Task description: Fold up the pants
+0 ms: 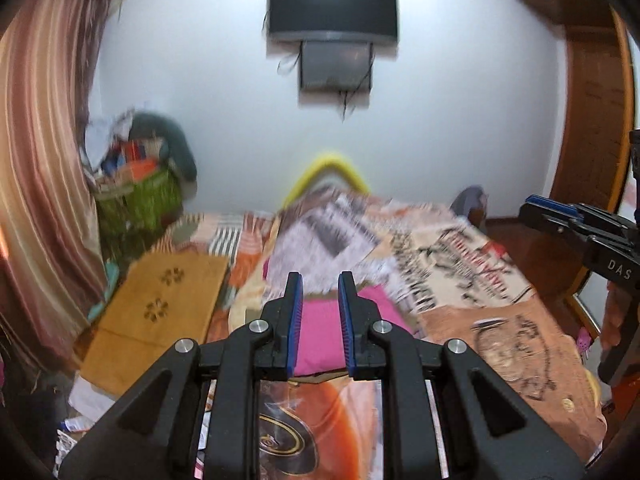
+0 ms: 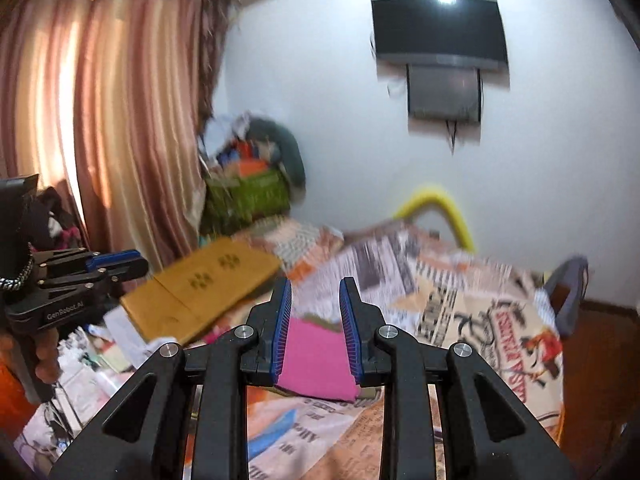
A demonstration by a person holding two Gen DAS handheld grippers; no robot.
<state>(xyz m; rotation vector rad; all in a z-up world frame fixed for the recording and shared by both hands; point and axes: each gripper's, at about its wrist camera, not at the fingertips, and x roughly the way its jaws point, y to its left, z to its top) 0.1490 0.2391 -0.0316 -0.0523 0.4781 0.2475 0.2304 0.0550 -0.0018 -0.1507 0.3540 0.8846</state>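
pink pants point(image 1: 324, 332) lie folded on the bed point(image 1: 500, 344), a tan board point(image 1: 160, 312) left of them; both grippers' jaws apart, holding nothing

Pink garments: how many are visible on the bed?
1. A folded pink garment lies on the patterned bedspread, seen between the fingers of each open claw. Others may be hidden among the blurred bedding.

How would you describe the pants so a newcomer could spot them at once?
Start at the bed, covered in busy printed sheets below the wall TV. The pants lie on its near part as a flat pink rectangle, right of the tan board. They are the only plain, solid pink thing among patterned fabric.
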